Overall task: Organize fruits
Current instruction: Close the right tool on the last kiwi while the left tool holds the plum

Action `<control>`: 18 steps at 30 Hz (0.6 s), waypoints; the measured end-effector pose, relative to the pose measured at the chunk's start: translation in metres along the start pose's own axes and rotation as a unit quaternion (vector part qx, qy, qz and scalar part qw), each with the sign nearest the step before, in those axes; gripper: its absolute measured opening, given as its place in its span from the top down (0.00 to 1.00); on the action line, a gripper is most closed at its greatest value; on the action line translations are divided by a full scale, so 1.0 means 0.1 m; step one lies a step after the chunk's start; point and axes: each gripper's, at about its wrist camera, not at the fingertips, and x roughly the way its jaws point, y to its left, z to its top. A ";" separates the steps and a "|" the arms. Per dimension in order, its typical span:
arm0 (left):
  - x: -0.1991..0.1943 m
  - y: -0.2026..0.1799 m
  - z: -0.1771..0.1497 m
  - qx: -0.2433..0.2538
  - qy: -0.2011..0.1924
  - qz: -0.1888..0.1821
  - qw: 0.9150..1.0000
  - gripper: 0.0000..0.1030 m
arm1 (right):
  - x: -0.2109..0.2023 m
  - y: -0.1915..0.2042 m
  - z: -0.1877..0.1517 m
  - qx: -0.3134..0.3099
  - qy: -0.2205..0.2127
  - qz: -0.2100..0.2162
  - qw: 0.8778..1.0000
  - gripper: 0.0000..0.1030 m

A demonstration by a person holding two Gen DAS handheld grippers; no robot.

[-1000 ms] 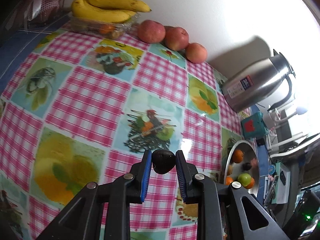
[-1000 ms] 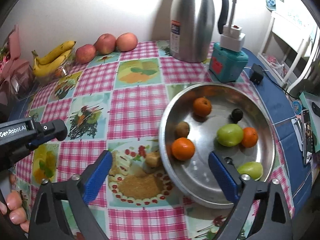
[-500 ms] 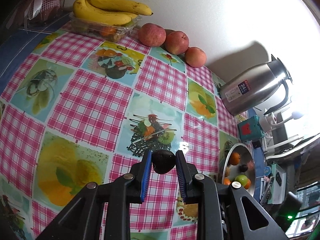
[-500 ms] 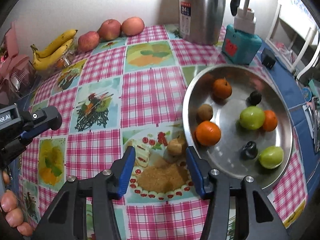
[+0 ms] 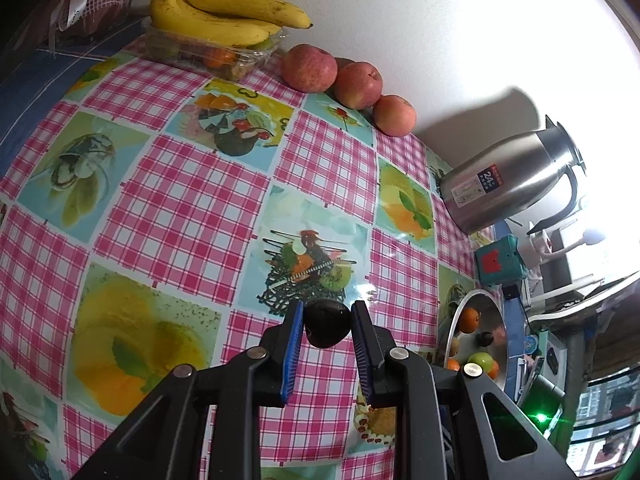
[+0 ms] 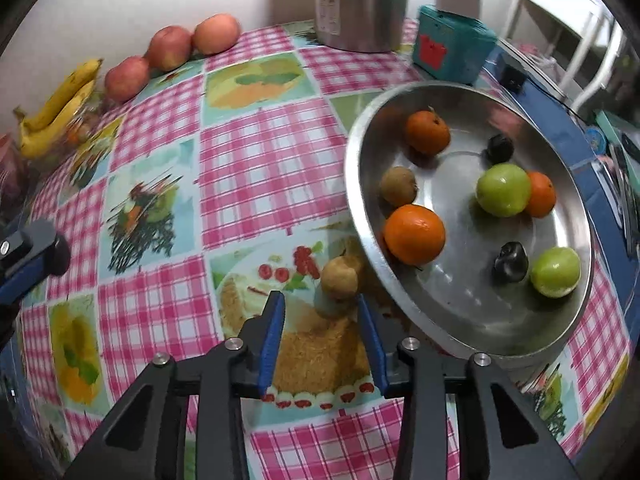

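Right now my largest landmark is the checked tablecloth (image 6: 260, 168) with fruit pictures, spread under both claws. Ahead and to the right of my right gripper (image 6: 322, 318) sits the steel bowl (image 6: 480, 344), its near rim just beside the right finger. Inside it I see two oranges, two green fruits, a kiwi and two dark plums. Farther ahead, against the wall, stand a steel thermos jug (image 6: 360, 4) and three red apples (image 6: 172, 46), with bananas (image 6: 60, 100) off to the left.

My right gripper has just been closing, and a small brownish fruit (image 6: 339, 280) lies on the cloth between its fingertips, nearer the right one. I see a gap on the left side, and whether the right pad touches it I cannot tell.

My left gripper (image 5: 327, 322) is clamped on a dark plum (image 5: 326, 326), held above the cloth, both blue pads pressing its sides. From there the bowl lies off to the right.
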 end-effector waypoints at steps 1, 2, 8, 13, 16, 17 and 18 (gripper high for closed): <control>0.00 0.01 0.01 -0.001 -0.001 0.000 1.000 0.75 | 0.01 -0.02 0.00 0.008 -0.004 -0.005 1.000 0.63; -0.01 0.01 0.01 -0.001 -0.001 0.001 1.000 0.75 | 0.02 -0.03 0.00 0.015 -0.007 -0.008 1.000 0.64; 0.01 0.02 0.01 -0.002 0.000 0.004 1.000 0.75 | 0.13 -0.09 0.01 0.043 -0.006 -0.014 0.999 0.68; 0.02 0.01 0.01 0.000 0.001 0.007 1.000 0.75 | 0.12 -0.14 0.03 0.067 -0.012 0.006 0.998 0.71; 0.02 0.01 0.01 0.000 0.001 0.010 1.000 0.75 | 0.13 -0.13 0.04 0.069 -0.018 0.006 0.997 0.75; 0.03 0.02 0.01 -0.001 0.002 0.011 1.000 0.75 | 0.14 -0.13 0.04 0.071 -0.019 0.008 0.997 0.75; 0.03 0.02 0.01 -0.001 0.003 0.012 1.000 0.75 | 0.15 -0.14 0.04 0.072 -0.020 0.010 0.997 0.75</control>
